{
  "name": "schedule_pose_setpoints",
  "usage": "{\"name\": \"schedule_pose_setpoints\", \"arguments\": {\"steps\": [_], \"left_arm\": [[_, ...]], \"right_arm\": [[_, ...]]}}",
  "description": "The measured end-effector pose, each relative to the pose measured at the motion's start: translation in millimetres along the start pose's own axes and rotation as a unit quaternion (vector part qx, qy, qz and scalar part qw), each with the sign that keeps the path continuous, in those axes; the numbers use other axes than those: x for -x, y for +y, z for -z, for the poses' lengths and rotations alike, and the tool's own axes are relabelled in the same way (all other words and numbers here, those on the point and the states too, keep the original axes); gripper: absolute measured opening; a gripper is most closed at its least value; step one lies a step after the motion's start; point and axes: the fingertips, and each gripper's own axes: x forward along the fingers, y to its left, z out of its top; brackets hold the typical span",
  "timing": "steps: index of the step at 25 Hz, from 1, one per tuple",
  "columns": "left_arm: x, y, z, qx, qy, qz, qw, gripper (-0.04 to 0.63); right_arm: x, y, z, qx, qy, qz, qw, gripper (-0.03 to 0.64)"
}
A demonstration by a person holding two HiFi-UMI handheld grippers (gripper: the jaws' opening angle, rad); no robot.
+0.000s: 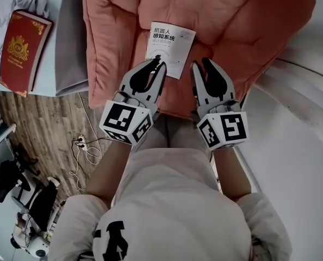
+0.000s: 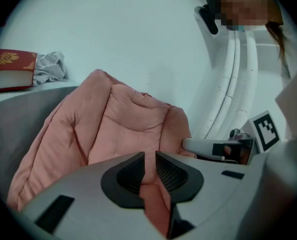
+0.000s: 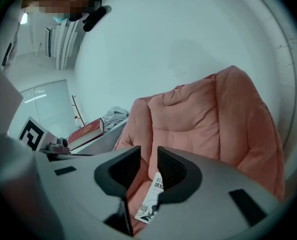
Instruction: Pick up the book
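Nearest the head camera: person's white top [image 1: 167,200] with a black mark, both forearms reaching forward from it.
Head view alone shows: the white book [image 1: 170,49] whole, lying on the pink cushion [image 1: 232,20]; a wooden floor [image 1: 36,118] with white cables [image 1: 85,148] at the left.
Left gripper view alone shows: a crumpled grey cloth [image 2: 49,66] just beside the red book [image 2: 11,69] on a pale ledge; the white book does not show here.
Right gripper view alone shows: a narrow slice of the white book past the jaws, low on the cushion's seat, with the padded back rising behind it.
Book, look: thin, white cover, dark Chinese characters near the top, a small dark drawing lower down.
Book, place: flat on the cushion's seat, turned slightly askew, just ahead of both grippers; the red book lies well apart at the far left.
Left gripper [image 1: 159,62]: jaws a narrow slit apart, only cushion seen through the gap, nothing gripped; from above its tip overlaps the book's near left corner, contact cannot be told.
Right gripper [image 1: 201,64]: jaws slightly apart and empty, tips just beside the book's near right corner, pointing at it.
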Motion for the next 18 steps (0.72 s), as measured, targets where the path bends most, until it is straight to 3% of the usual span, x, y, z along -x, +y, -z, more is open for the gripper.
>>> {"name": "schedule_pose_setpoints", "arguments": {"steps": [6,18], "left_arm": [[-12.2,21.8,18.8,0.005,0.015,-0.013,0.9998,0.087],[-36.1,61.5,55.8,0.018,0.037,-0.034,0.9986,0.109]], "right_arm": [[-14.7,-15.0,29.8,-0.015,0.022,0.005,1.0,0.114],[-44.4,-29.1,78.2,-0.03,0.056,0.016,0.998,0.161]]}}
